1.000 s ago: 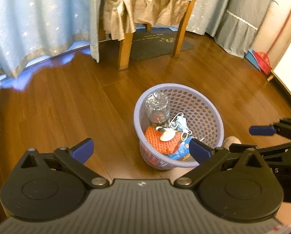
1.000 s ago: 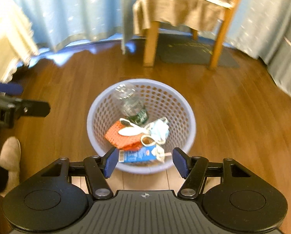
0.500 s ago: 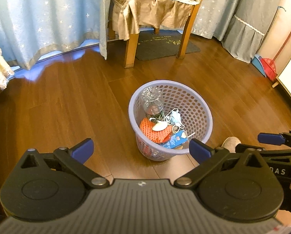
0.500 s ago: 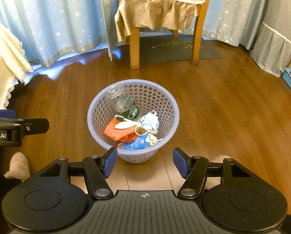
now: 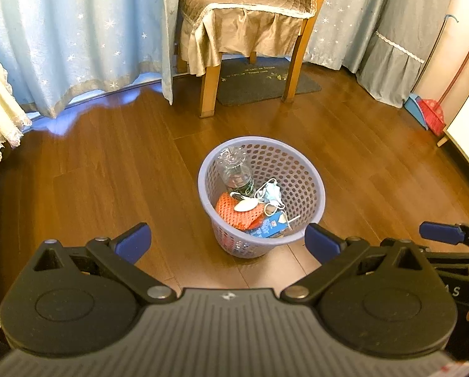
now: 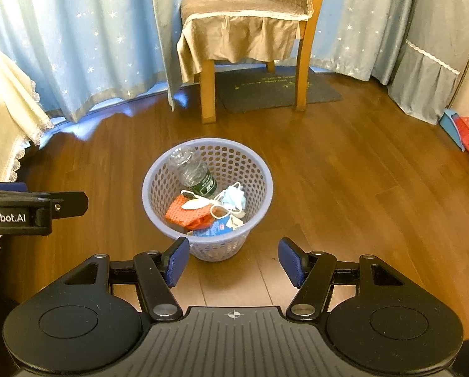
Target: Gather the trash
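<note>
- Dark wooden floorboards (image 5: pixel 109 172) fill the left wrist view, with star-printed blue curtains (image 5: pixel 61 37) and a cloth-draped wooden chair (image 5: pixel 244 25) behind.
- A lilac perforated basket (image 5: pixel 309 176) stands upright on the boards, well apart from the chair; inside lie a clear plastic bottle (image 5: pixel 234 169), an orange mesh piece (image 5: pixel 237 215), a blue face mask (image 5: pixel 272 193) and a blue carton (image 5: pixel 270 227).
- Left gripper (image 5: pixel 226 240) hovers above the near rim, fingers spread wide, nothing between them.
- Wood floor (image 6: pixel 360 188) and the same curtains back the right wrist view; a small dark mat (image 6: pixel 278 89) lies under the chair.
- Right gripper (image 6: pixel 233 262) also stands wide and empty, with the basket (image 6: pixel 159 185) just beyond its pads.
- No loose litter shows on the visible boards, so collecting looks largely done.
- Judged by look, the contents are light: the bottle is thin and crushable, best pinched at the neck; mask and mesh are limp, so grab a bunched fold; the basket is stiff, and its rim offers a hold.
</note>
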A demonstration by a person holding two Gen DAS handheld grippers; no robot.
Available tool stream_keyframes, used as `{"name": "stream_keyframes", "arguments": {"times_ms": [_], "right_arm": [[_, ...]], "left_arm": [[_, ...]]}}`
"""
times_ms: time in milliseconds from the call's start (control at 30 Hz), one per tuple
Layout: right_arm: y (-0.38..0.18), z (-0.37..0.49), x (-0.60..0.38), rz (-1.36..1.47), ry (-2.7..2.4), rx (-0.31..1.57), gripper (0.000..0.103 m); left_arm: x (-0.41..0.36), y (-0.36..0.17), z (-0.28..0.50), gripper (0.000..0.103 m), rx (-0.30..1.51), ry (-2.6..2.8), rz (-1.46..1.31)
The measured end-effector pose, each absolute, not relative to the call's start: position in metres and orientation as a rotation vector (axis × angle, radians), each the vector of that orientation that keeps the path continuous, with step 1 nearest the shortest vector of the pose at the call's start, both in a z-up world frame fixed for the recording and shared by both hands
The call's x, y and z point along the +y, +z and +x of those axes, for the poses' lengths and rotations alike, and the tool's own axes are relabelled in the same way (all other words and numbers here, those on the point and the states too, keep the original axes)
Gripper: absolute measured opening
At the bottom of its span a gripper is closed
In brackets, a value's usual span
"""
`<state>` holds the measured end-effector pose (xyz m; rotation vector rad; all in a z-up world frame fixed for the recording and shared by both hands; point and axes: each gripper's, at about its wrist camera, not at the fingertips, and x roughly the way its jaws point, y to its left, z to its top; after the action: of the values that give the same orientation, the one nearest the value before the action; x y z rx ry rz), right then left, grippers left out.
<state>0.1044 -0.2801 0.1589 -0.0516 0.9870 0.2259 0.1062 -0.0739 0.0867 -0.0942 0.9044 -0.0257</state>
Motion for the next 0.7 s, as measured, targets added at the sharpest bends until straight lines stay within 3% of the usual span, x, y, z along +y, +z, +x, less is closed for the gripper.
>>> {"name": "stream_keyframes", "arguments": {"times_ms": [700], "right_arm": [[0.155, 0.094, -0.274, -0.036, 0.235, 1.023, 0.060]], "left_arm": [[-0.071, 0.082, 0.086, 0.102, 0.950, 0.014, -0.095]]}}
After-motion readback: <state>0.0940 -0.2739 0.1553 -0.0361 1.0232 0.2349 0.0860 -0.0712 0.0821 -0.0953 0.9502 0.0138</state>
